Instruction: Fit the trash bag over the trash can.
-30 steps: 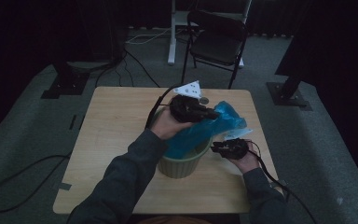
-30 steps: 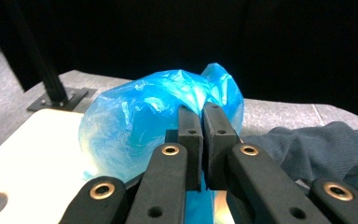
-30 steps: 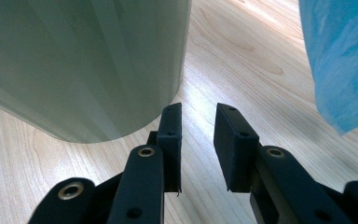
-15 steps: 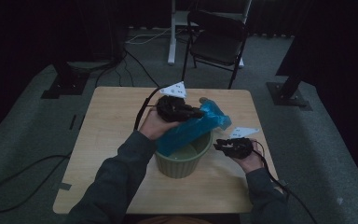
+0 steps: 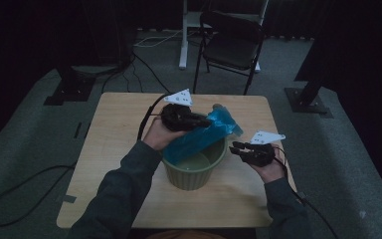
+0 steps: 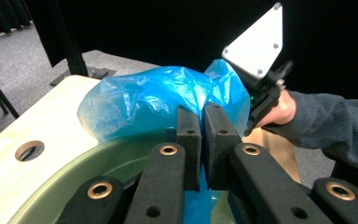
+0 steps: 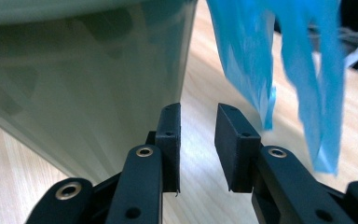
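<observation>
A blue plastic bag (image 5: 205, 136) hangs partly inside a green bucket (image 5: 194, 173) in the middle of the wooden table (image 5: 114, 134). My left gripper (image 5: 205, 121) is over the bucket's far rim and shut on the bag. In the left gripper view its pads (image 6: 202, 112) pinch a fold of the bag (image 6: 140, 100) above the bucket rim (image 6: 98, 154). My right gripper (image 5: 235, 148) stands open just right of the bucket, holding nothing. In the right gripper view its jaws (image 7: 198, 112) are apart beside the bucket wall (image 7: 84, 70), with the bag's loose ends (image 7: 261, 46) hanging above right.
A black folding chair (image 5: 231, 45) stands behind the table. Cables lie on the floor at the left (image 5: 25, 184). The tabletop has a round hole (image 6: 29, 150) near the bucket. Bare wood lies left of the bucket and in front of it.
My left gripper has moved left with the bag, drawing it from the bucket's right side over the opening. My right gripper has risen a little beside the bucket.
</observation>
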Motion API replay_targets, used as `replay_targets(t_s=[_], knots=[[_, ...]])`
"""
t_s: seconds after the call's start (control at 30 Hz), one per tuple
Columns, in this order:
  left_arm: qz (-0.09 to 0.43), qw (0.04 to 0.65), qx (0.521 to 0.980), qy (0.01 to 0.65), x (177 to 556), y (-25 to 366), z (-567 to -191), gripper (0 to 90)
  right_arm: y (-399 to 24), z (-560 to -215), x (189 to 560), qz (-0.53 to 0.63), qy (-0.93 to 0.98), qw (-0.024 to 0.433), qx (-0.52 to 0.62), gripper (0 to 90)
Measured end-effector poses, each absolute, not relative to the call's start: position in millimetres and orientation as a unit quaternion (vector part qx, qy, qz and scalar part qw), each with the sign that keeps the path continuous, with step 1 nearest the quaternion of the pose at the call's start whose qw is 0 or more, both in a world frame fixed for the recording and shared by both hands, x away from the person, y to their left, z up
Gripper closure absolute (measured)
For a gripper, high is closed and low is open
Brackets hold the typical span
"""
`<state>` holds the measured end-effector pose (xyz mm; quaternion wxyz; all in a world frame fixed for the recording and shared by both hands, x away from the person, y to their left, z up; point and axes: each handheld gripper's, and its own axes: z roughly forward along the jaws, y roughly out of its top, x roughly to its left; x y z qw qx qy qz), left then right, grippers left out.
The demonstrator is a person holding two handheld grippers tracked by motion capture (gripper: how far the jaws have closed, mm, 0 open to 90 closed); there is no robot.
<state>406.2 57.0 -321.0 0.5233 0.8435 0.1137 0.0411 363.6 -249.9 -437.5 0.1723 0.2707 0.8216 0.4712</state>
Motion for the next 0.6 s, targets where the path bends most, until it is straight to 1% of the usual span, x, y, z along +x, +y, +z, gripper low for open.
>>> replay_targets(t_s=[0.03, 0.6], knots=[[0.041, 0.523, 0.844, 0.115, 406.1, 57.3, -321.4, 86.1, -248.4, -428.9, 360.6, 0.483, 0.816, 0.178, 0.263, 71.2], [0.043, 0.506, 0.853, 0.12, 409.2, 56.6, -328.3, 85.6, -241.5, -398.9, 358.2, 0.513, 0.798, 0.204, 0.243, 71.3]])
